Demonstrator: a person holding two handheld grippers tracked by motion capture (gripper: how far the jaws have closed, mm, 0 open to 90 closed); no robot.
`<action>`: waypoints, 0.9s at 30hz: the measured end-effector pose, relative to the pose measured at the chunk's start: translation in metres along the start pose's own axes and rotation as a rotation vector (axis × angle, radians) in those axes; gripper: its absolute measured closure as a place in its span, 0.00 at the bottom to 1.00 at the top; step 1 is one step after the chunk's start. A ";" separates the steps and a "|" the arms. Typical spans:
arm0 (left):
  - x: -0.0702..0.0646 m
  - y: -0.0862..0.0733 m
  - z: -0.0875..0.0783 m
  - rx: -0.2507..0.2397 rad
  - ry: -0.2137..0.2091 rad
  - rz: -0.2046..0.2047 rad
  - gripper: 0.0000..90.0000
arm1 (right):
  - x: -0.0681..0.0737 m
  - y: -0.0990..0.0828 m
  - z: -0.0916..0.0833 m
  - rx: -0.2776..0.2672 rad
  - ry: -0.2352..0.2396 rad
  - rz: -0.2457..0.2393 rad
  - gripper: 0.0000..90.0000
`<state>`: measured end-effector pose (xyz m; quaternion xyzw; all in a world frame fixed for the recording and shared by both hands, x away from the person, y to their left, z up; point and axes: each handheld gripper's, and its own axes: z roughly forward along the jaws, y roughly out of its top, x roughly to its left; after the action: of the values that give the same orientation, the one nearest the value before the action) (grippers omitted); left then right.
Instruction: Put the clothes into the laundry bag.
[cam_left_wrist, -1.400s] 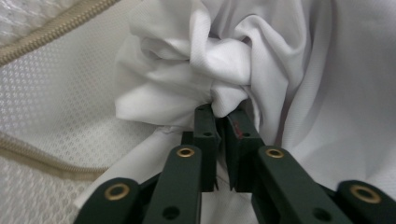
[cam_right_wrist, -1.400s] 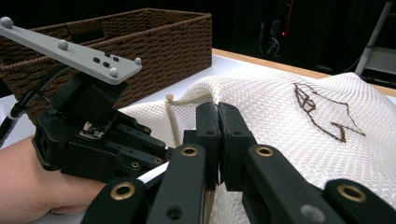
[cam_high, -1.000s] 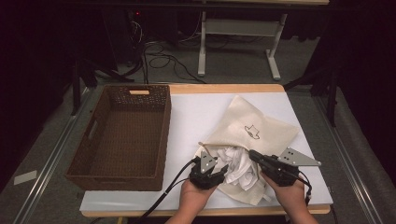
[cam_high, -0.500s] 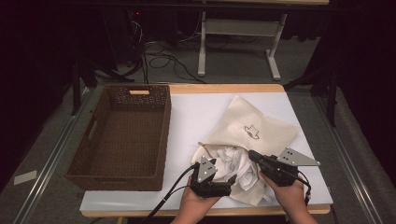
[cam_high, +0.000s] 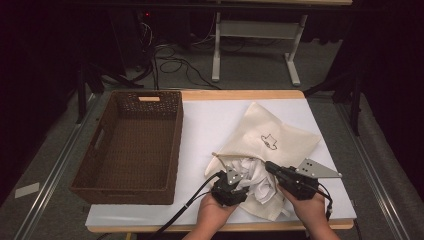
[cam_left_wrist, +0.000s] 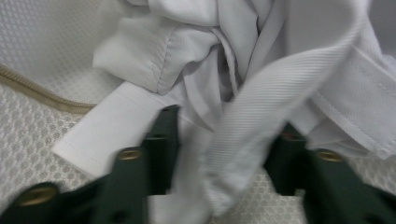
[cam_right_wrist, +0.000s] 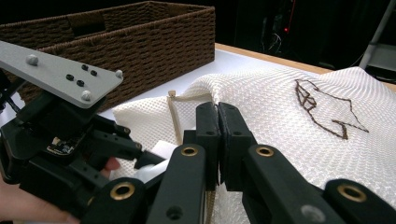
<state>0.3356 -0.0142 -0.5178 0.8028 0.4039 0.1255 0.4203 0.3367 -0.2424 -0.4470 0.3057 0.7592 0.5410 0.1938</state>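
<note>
1. The left gripper sits at the mouth of the bag, near the table's front edge. Against the picture a second ago it is a little further right, deeper into the white cloth.
2. Its jaws have just been closing, after spreading wide half a second ago. In the left gripper view a band of cloth runs between them. They stand half-closed around it, and I cannot tell whether the pads press on it yet.
3. The right gripper is as it was a second ago. Its jaws are pressed together, and in the right gripper view they meet at the bag's rim, apparently pinching the mesh there beside the cord.
4. The cloth bunches half in, half out of the bag's mouth, much as it lay a second ago.
5. My reading: the left gripper has let go and is taking a fresh hold while the right steadies the bag. Whether the cloth goes in or out, I cannot say.
6. The basket stands apart on the left.
</note>
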 end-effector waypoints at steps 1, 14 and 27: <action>-0.001 0.000 0.001 0.002 -0.014 0.002 0.69 | 0.001 0.000 0.000 0.001 0.002 0.002 0.99; 0.000 0.010 0.006 -0.008 -0.017 -0.001 0.97 | 0.001 0.001 -0.001 -0.006 -0.003 -0.004 0.99; 0.004 0.039 0.035 -0.021 0.032 -0.015 0.96 | -0.001 0.002 -0.004 -0.020 -0.001 0.004 0.99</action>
<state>0.3786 -0.0435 -0.5098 0.7931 0.4153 0.1392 0.4231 0.3356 -0.2452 -0.4444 0.3055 0.7530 0.5488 0.1965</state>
